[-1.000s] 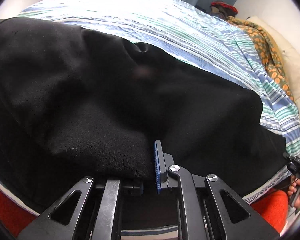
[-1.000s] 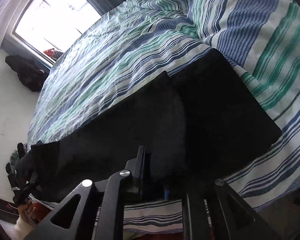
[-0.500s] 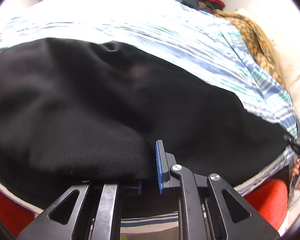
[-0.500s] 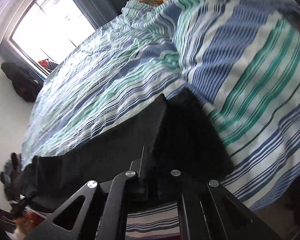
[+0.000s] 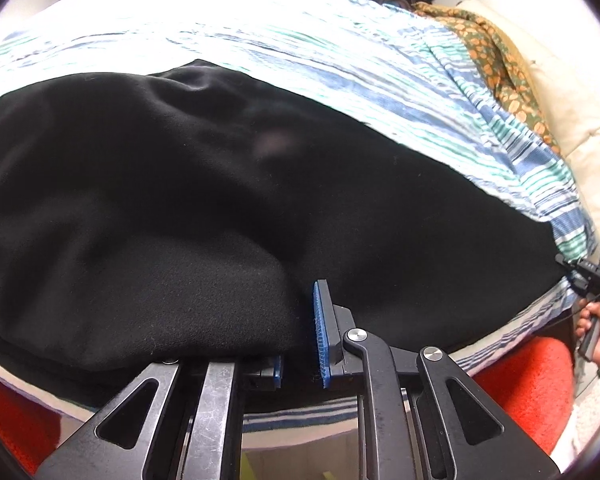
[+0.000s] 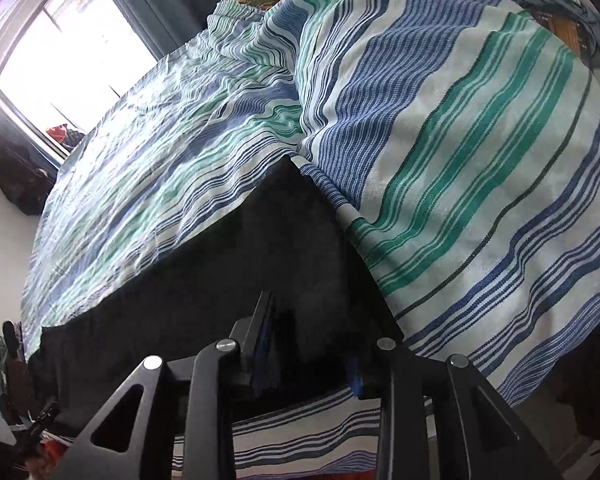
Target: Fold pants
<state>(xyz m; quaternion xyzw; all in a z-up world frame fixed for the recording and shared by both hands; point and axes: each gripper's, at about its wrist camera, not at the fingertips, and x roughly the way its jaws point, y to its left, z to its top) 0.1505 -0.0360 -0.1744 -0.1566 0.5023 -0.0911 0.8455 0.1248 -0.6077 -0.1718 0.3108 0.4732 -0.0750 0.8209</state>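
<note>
Black pants (image 5: 228,184) lie across a striped bed, one layer folded over another. In the left wrist view my left gripper (image 5: 298,328) is at the near edge of the pants, its jaws a small gap apart, with the folded cloth edge bulging over the left finger. In the right wrist view the pants (image 6: 228,280) end in a hem corner near the bed's raised fold. My right gripper (image 6: 308,344) sits at that end with its jaws spread wide over the cloth. The right gripper also shows far right in the left wrist view (image 5: 588,276).
The blue, green and white striped bedspread (image 6: 460,168) rises in a fold to the right. An orange-patterned cloth (image 5: 496,56) and a cream cushion (image 5: 576,120) lie at the bed's far right. A window (image 6: 56,52) is behind. An orange seat (image 5: 524,392) sits below the bed edge.
Both grippers moved forward over the bed with the top layer, laying it further across the pants. The right gripper's jaws have spread apart. The left jaws look slightly wider.
</note>
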